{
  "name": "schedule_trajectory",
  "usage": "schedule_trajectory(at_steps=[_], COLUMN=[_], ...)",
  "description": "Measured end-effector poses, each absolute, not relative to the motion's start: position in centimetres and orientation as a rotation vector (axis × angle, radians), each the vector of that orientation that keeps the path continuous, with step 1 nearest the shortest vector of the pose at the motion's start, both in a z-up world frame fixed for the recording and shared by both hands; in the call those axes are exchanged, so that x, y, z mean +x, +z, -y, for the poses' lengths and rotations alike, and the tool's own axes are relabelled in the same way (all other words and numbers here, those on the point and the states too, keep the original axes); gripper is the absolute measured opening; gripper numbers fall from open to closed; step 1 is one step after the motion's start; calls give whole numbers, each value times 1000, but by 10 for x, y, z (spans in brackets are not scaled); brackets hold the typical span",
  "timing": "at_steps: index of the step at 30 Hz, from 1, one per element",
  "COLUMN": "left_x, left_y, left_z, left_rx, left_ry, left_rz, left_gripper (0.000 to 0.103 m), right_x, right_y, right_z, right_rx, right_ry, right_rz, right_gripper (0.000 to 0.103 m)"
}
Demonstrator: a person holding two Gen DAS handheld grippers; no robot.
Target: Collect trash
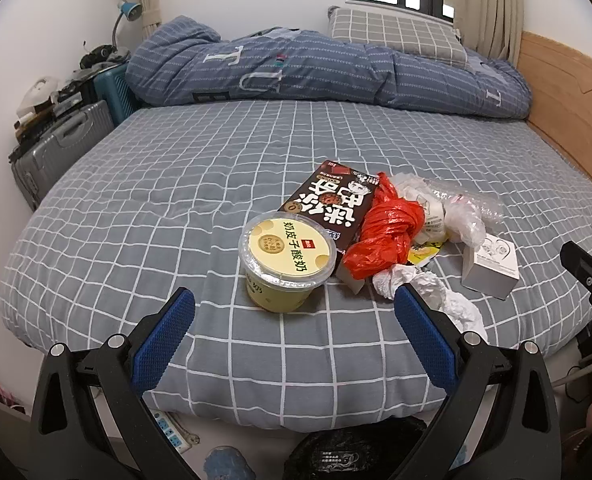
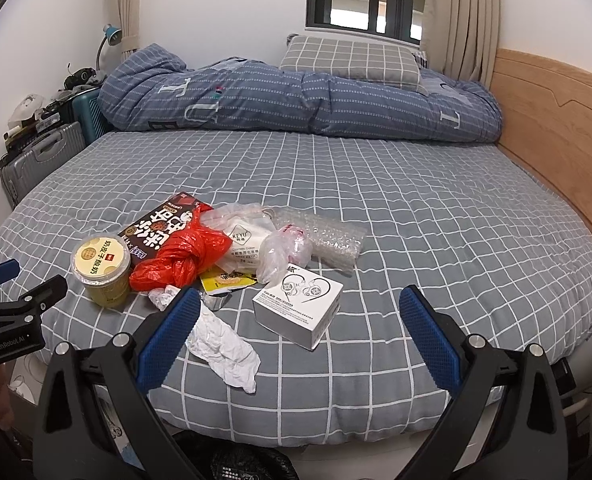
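Both tongs (image 1: pixel 294 300) (image 2: pixel 300 300) gape empty; red bag (image 1: pixel 384 236) hides the brown box's (image 1: pixel 328 200) corner

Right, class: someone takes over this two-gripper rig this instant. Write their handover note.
Left gripper: open, empty, short of the yogurt cup.
Right gripper: open, empty, facing the white earphone box.
Trash sits in one cluster on the bed: cup, brown snack box, knotted red bag, clear bags, bubble wrap, crumpled tissue.
Done: nothing picked up.
Left: collect everything; a dark bag shows below the bed edge.
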State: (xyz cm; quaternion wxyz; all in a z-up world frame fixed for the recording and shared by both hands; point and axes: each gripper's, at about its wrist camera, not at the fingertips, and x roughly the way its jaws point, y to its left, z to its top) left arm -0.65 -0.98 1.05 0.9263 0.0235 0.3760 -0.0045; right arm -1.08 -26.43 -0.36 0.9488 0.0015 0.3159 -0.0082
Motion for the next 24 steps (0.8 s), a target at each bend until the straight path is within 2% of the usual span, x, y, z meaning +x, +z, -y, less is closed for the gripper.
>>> schedule_trajectory(at_steps=[15, 24], left_x=[-2, 29], left_y=[5, -29], left_z=[11, 0], left_rx=[51, 23], left_ry=[-8, 29], left_rz=[-777, -839], left_gripper=[97, 97], right_x=[-7, 37], right_y=[-4, -30], right_z=[258, 256], right_rx=[-8, -70], right_ry=[-14, -45], right_rz=[-647, -709], right_gripper=[96, 96])
